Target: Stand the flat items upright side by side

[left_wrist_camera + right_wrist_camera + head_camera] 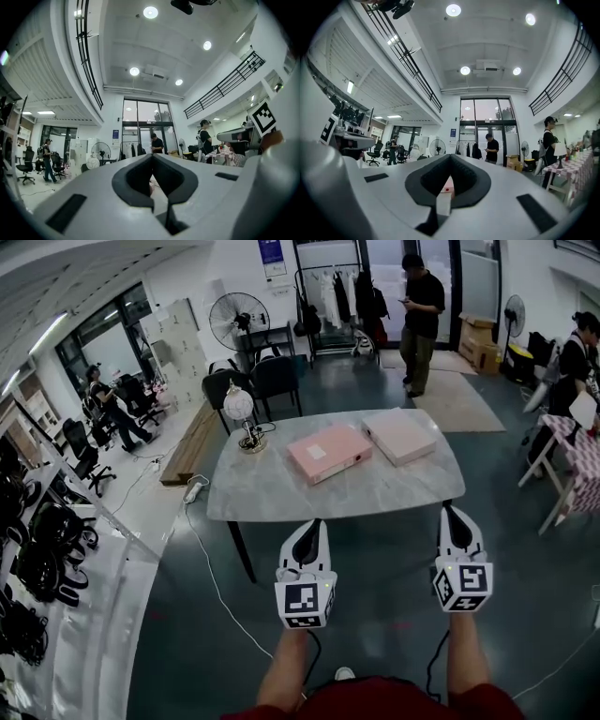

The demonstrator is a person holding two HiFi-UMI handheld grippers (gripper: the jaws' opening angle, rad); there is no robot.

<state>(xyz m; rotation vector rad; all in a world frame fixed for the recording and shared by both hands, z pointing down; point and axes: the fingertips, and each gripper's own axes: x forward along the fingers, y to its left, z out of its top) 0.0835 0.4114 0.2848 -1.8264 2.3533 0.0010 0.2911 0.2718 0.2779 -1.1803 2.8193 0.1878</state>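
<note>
Two flat items on the counter (281, 498), both on its far half: pink folder (328, 452) left, pale folder (400, 435) right. They lie just beside each other, corners near, and I can't tell if they touch. Both rest on their broad faces and neither is upright, so I judge the task not started.

Lying flat, there's no edge presented for a pinch. My guess is I'll have to get under or onto a side edge and tip each one up. They'd probably need to lean on each other or be set square to stay standing. The lamp (241, 411) at the counter's left end is clear of both.

Left gripper (307, 524) and right gripper (451, 510) hang short of the counter's near edge, well apart from the folders. They sit side by side, pointing roughly level at the counter, which reads as a pre-approach pose.

Left gripper: pads closed tip to tip, nothing held.
Right gripper: fully closed too, nothing held. The pink showing through its pad loop in the right gripper view is the folder far off, not something gripped.

Both need opening before any grab.
</note>
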